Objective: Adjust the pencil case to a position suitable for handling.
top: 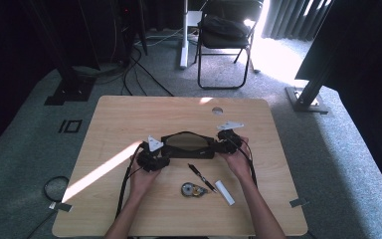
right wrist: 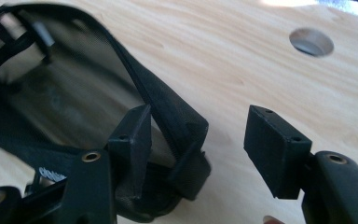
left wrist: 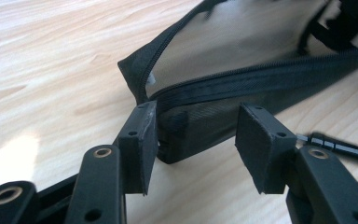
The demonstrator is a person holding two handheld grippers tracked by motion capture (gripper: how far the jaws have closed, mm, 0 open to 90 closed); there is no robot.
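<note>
The pouch (top: 188,145) lies at the middle of the counter (top: 129,114) in the high view, unzipped, its mouth gaping so the pale lining shows. A hand with a tool sits at each end of it: the left tool (top: 154,158) at the pouch's left end, the right tool (top: 227,138) at its right end.

In the left gripper view the pouch's near corner (left wrist: 177,135) sits between the jaws at lower centre. One pad touches the corner, the other stands clear of it, so the left tool is open with the pouch end between its jaws, not yet pinched. In the right gripper view the same holds: the pouch's end flap (right wrist: 186,149) lies against one jaw at lower centre, while the other jaw is well off to the right. The right tool is open too.

Below the pouch in the high view lie a pen (top: 201,178), a tape roll (top: 191,189) and a white tube (top: 225,192), all outside the pouch.

As I read it, the pouch is opened and both tools are lined up on its ends. Gripping the ends, loading the three items and zipping up all seem left to do.
</note>
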